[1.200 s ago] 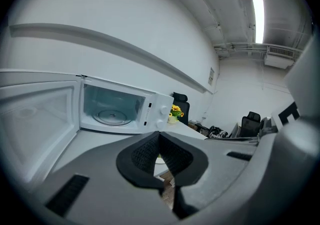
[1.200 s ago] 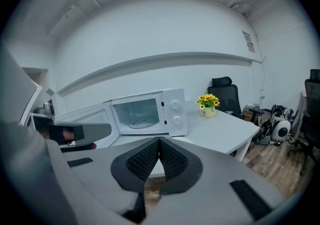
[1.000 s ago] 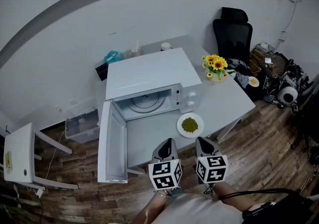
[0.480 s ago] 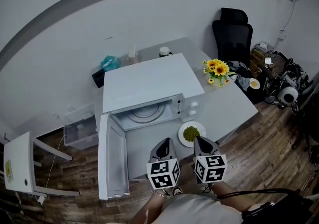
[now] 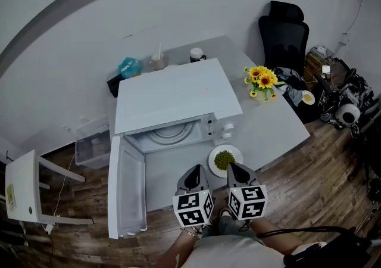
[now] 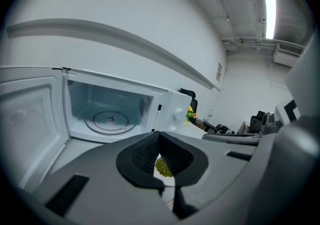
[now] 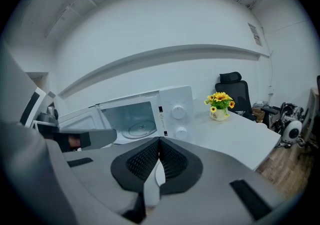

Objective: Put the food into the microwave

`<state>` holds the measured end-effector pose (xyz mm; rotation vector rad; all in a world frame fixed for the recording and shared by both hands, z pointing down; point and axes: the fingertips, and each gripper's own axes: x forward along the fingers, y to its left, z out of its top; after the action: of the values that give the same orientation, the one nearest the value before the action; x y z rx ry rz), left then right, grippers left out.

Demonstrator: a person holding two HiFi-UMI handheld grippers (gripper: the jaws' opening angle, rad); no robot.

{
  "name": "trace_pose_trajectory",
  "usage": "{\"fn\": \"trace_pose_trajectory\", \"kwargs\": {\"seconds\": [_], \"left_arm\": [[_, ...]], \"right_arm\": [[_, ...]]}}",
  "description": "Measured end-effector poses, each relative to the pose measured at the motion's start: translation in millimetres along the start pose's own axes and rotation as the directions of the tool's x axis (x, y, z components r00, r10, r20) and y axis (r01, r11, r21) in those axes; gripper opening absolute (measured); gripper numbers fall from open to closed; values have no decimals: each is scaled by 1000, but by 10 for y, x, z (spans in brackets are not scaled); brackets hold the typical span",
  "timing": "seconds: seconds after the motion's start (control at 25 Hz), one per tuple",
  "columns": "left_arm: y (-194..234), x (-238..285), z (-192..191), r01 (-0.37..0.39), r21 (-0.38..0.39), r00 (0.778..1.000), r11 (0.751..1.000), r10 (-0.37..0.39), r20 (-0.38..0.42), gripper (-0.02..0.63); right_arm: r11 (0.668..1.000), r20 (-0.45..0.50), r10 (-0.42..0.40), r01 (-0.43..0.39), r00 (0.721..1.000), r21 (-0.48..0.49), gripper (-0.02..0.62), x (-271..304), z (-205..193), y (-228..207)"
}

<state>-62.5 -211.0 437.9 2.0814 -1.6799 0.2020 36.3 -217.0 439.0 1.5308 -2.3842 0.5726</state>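
A white microwave (image 5: 178,97) stands on the grey table (image 5: 274,124), its door (image 5: 126,186) swung open to the left. The cavity with its glass turntable (image 6: 110,119) holds nothing. A white plate of green food (image 5: 224,159) lies on the table in front of the microwave's control knobs (image 5: 225,131). My left gripper (image 5: 195,169) is shut and holds nothing, just left of the plate. My right gripper (image 5: 232,167) is also shut and holds nothing, its tip at the plate's near edge. In the left gripper view the green food (image 6: 162,167) shows below the tips of the left gripper (image 6: 159,135).
A vase of yellow flowers (image 5: 262,82) stands on the table right of the microwave. A black office chair (image 5: 286,34) and clutter (image 5: 345,103) are at the right. Behind the microwave stand a jar (image 5: 196,54) and a teal object (image 5: 128,67). A white stool (image 5: 24,186) and clear bin (image 5: 92,147) are left.
Both grippers have stayed shut and edged forward toward the plate. The head view has shifted, so the microwave and table sit slightly lower and nearer.
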Motion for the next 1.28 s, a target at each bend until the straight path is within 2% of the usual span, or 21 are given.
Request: {"fn": "trace_pose_trajectory", "kwargs": {"seconds": [0.48, 0.6, 0.8, 1.28], "left_arm": [[-155, 119, -124, -1, -8, 1000, 1000, 1, -24, 3], [-188, 146, -194, 5, -15, 999, 1000, -6, -40, 30], [-171, 232, -358, 2, -40, 997, 999, -5, -81, 78], [28, 697, -827, -51, -81, 985, 995, 37, -168, 78]], "right_arm": [[1000, 10, 13, -14, 1000, 18, 18, 40, -18, -177], [999, -3, 23, -23, 1000, 31, 20, 54, -79, -213], [998, -36, 3, -1, 999, 65, 43, 113, -229, -361], [990, -125, -57, 73, 990, 121, 48, 448, -720, -869]]}}
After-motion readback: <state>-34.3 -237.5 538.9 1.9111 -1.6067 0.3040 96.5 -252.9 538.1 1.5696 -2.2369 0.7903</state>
